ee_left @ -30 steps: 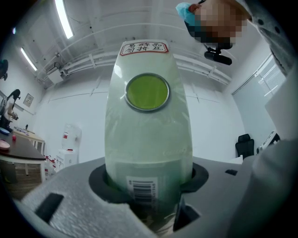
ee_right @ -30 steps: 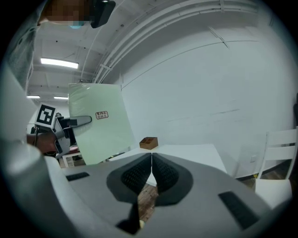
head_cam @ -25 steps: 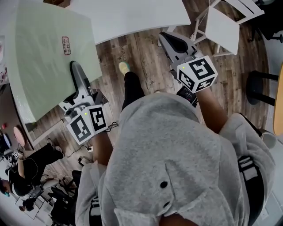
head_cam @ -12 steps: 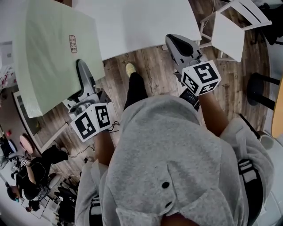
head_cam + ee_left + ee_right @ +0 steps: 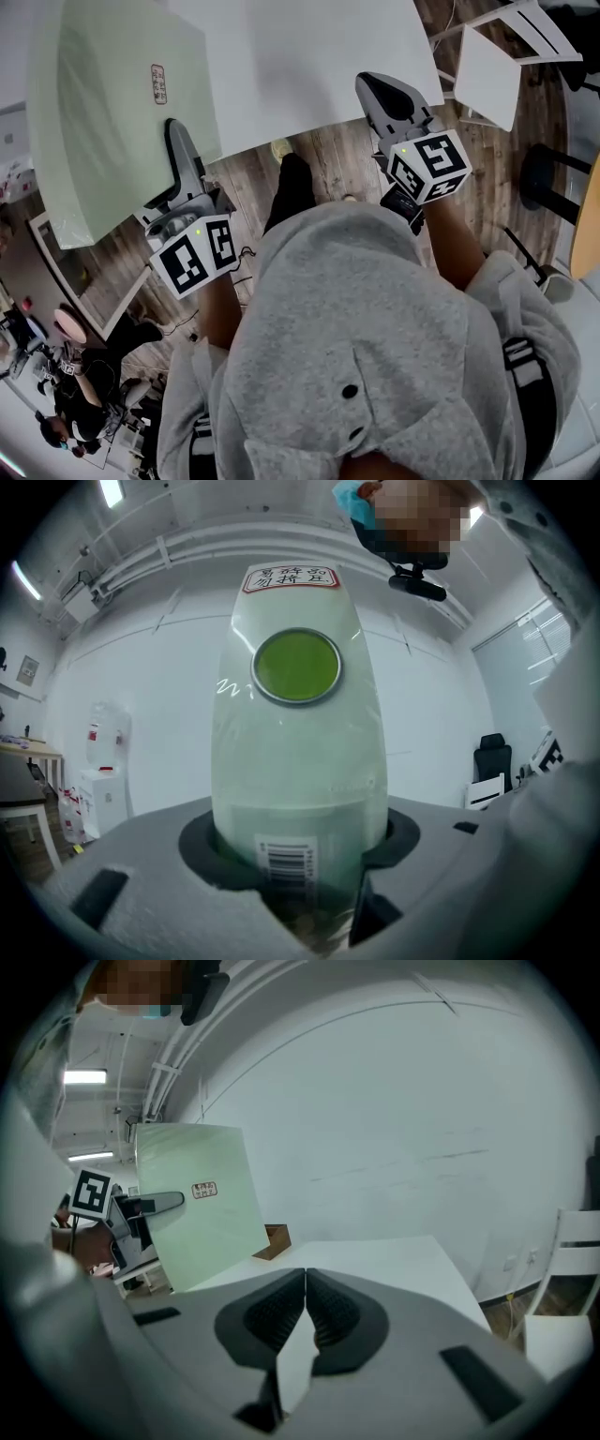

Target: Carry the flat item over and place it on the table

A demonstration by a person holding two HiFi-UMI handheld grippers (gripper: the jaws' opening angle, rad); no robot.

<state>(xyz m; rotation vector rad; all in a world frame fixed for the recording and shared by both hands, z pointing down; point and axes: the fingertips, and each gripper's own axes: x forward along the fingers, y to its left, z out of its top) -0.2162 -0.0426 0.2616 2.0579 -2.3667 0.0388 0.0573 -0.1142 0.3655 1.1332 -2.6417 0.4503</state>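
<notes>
Jaws of the left gripper (image 5: 178, 141) clamp the near edge of the flat pale-green item (image 5: 108, 122), which is carried in the air at the left end of the white table (image 5: 319, 56), with a small red-bordered label (image 5: 158, 83) on its upper face. The right gripper (image 5: 302, 1274) is pressed shut with nothing between its pads, at the table's near edge and not far from a white chair (image 5: 492, 75).

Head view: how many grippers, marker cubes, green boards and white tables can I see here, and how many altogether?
Grippers: 2 (left gripper, right gripper)
Marker cubes: 2 (left cube, right cube)
Green board: 1
White table: 1
Total: 6
</notes>
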